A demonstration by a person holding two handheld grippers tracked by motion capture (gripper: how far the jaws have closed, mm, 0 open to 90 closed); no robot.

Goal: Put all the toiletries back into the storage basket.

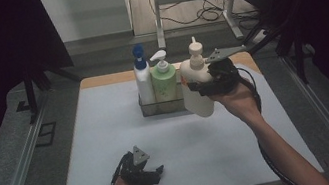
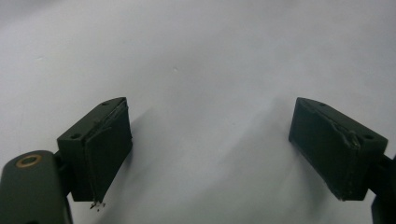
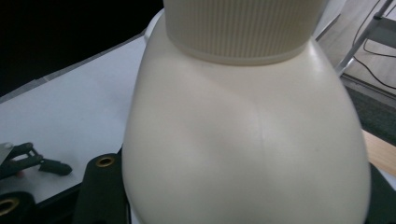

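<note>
High view shows the right gripper [image 1: 202, 87] clamped on the cream bottle [image 1: 196, 87], lifted just beside the wire rack [image 1: 147, 109] holding two other bottles, probably for transfer. Left gripper [image 1: 151, 171] rests spread wide on the near table [image 1: 97, 129].

From my remote station I see a dim high view with dark, purple-tinted edges around the evenly lit white table [image 1: 111, 147], while close up the cream bottle [image 3: 243, 140] looks soft, and my left gripper [image 2: 210, 154] casts faint blurred shadows.
</note>
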